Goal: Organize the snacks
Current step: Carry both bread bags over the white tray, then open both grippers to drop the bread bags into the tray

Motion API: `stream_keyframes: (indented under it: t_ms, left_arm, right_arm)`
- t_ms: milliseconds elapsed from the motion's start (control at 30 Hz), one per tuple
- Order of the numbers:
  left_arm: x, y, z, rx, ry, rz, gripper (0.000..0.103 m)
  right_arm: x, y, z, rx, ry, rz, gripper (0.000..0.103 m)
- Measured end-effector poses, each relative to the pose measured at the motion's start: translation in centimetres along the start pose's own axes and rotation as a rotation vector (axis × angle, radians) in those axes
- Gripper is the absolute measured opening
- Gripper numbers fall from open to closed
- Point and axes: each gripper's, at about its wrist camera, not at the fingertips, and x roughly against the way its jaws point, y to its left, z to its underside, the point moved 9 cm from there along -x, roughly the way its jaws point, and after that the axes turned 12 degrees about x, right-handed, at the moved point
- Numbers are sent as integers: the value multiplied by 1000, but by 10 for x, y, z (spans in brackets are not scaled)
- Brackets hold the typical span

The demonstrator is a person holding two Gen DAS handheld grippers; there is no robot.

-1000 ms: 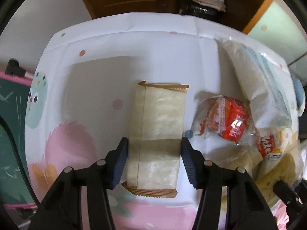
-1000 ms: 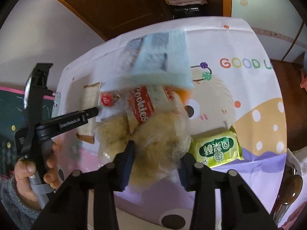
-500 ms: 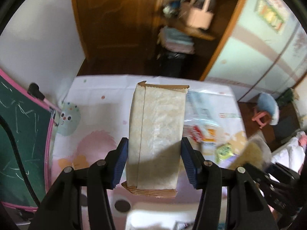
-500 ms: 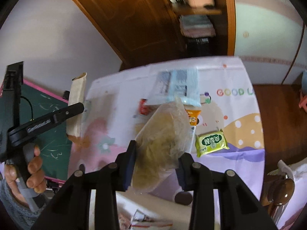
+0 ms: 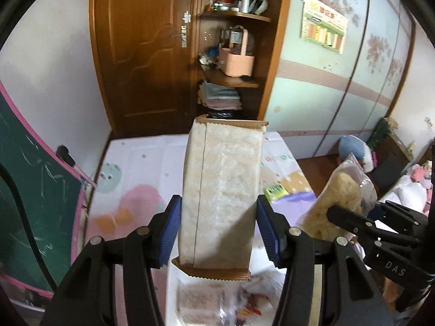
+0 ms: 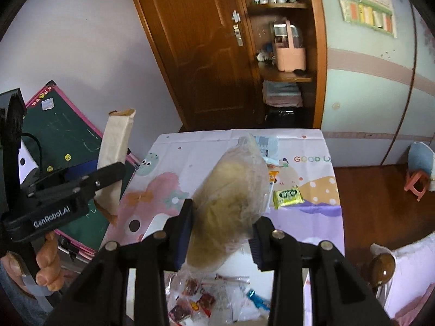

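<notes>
1. We see the left gripper (image 5: 217,228) clamped on a tan wafer pack (image 5: 221,190), held upright in the air above the patterned table (image 5: 130,163).
2. The right gripper (image 6: 221,231) pinches a clear bag of yellow snacks (image 6: 231,198) above the same table.
3. A green packet (image 6: 287,197) lies on the cloth.

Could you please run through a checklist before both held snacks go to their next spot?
1. Left gripper clamped on the tan wafer pack: ok.
2. Right gripper clamped on the clear bag of yellow puffs: ok.
3. Both packs lifted off the tablecloth: ok.
4. The two grippers apart: ok.
5. Drop spot: cannot tell.
6. Green packet left on the table: not ok.
</notes>
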Motion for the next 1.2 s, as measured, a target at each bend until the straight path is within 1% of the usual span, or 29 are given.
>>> stream_keyframes:
  t_ms: [100, 167, 233, 333, 467, 600, 733, 767, 800, 867, 1000, 1100, 1167, 1200]
  left_arm:
    - [3, -2, 26, 3, 7, 7, 53]
    - [4, -2, 47, -1, 14, 8, 53]
    - [2, 0, 61, -2, 23, 8, 53]
    - [-5, 5, 83, 6, 48, 11, 53]
    - [-14, 12, 111, 14, 78, -7, 53]
    - [-28, 19, 136, 46, 150, 0, 53]
    - [-37, 22, 151, 60, 186, -1, 53]
    - [-39, 22, 153, 60, 194, -2, 53]
    - [-40, 21, 154, 59, 198, -2, 53]
    - [-42, 20, 156, 54, 199, -7, 53]
    - [-41, 18, 154, 39, 183, -20, 54]
    - [-40, 17, 151, 33, 169, -28, 54]
    - [-38, 16, 149, 36, 157, -23, 67]
    - [-37, 16, 148, 39, 152, -19, 82]
  right_arm:
    - [8, 7, 17, 19, -12, 37, 37]
    - [9, 14, 34, 33, -2, 52, 37]
    - [7, 18, 48, 37, 15, 57, 37]
    - [4, 23, 69, 12, 36, 36, 37]
    - [-2, 28, 95, -26, 58, 21, 37]
    - [-14, 36, 118, -27, 122, -12, 37]
    - [-25, 43, 134, -29, 181, -44, 37]
    - [-27, 44, 136, -31, 190, -48, 36]
    - [-29, 45, 138, -32, 198, -52, 33]
    - [-32, 47, 140, -32, 210, -66, 32]
    - [-35, 49, 142, -10, 225, -44, 32]
    - [-38, 45, 145, -18, 243, -26, 32]
    - [-38, 41, 145, -31, 246, -16, 32]
    - [-37, 39, 145, -39, 244, -10, 32]
